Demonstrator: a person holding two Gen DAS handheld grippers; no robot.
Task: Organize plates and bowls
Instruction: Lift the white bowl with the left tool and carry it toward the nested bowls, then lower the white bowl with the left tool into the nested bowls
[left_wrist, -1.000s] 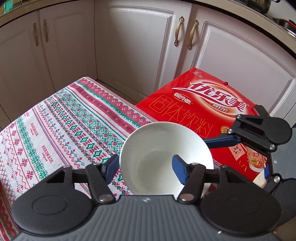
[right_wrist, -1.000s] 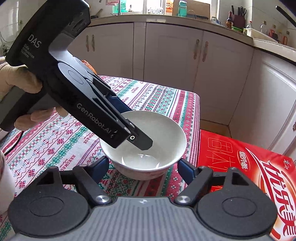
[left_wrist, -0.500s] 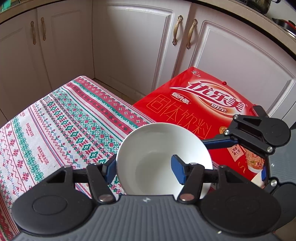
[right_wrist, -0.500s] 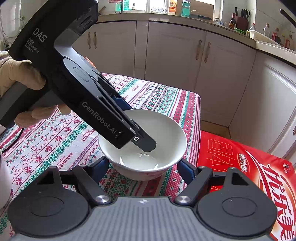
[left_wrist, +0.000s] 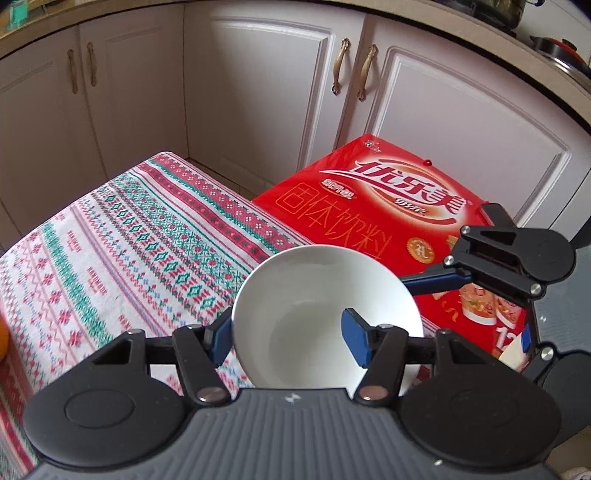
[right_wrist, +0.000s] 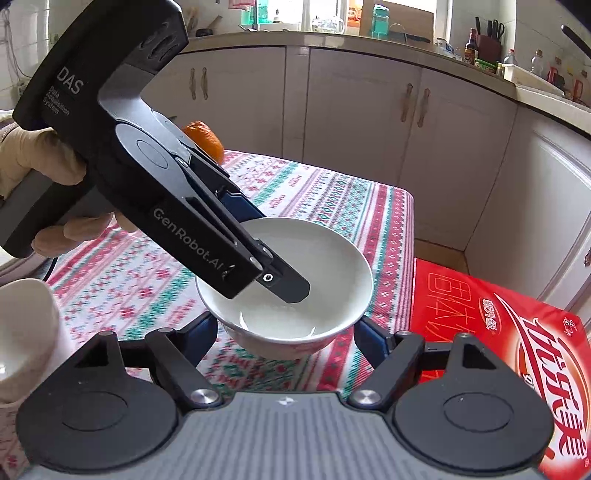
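Note:
A white bowl (left_wrist: 325, 306) (right_wrist: 295, 284) is held just above the patterned tablecloth near the table's corner. My left gripper (left_wrist: 286, 334) is shut on the bowl's rim, one finger inside the bowl and one outside; the right wrist view shows it (right_wrist: 258, 254) reaching down into the bowl from the upper left. My right gripper (right_wrist: 286, 338) is open, with its blue fingers on either side of the bowl's base, apart from it. Its arm shows at the right of the left wrist view.
A red drink carton (left_wrist: 388, 210) (right_wrist: 498, 332) lies beside the table, below its edge. An orange (right_wrist: 205, 138) sits at the far side of the table. Another white bowl (right_wrist: 26, 332) shows at the left edge. White cabinets (left_wrist: 258, 92) stand close behind.
The left gripper has lifted the bowl slightly and drawn it back over the table. The right gripper has stayed open around its base.

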